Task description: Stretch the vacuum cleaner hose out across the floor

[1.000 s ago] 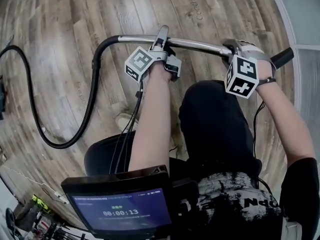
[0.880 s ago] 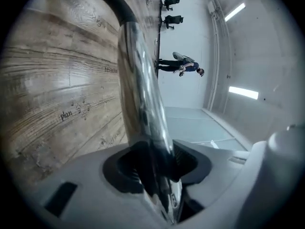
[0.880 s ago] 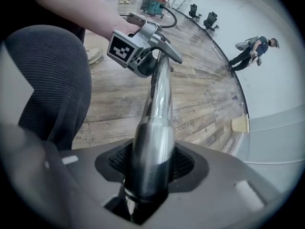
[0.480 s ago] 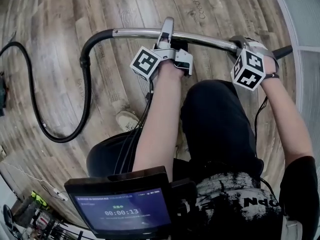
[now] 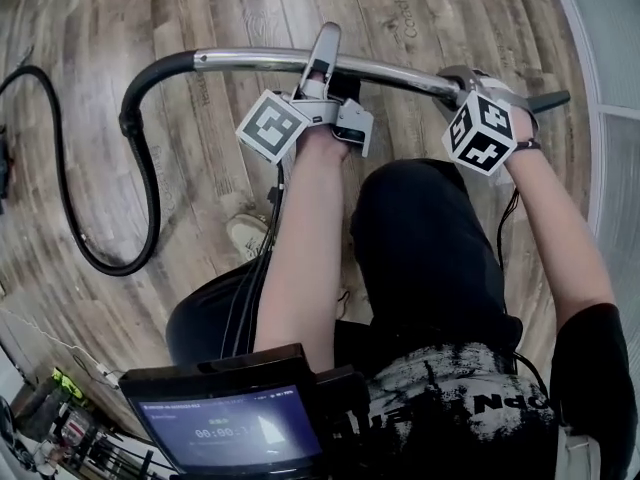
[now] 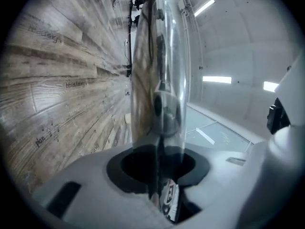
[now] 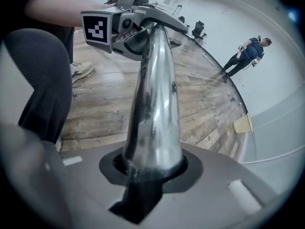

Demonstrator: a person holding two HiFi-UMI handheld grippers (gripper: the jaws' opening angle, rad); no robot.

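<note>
Just closed — left claw (image 5: 322,64), right claw (image 5: 463,80) on chrome wand (image 5: 255,60); floor print (image 5: 398,20) illegible.

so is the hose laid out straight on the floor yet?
No, in the head view the black hose bends in a U-shaped loop on the wood floor.

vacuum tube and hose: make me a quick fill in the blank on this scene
The left gripper and right gripper, jaws just closed further, both clamp the metal tube; the one nearer the hose is the ____.
The hose is ____ in colour.
The floor is made of ____ planks.
Missing words: left, black, wooden.
</note>
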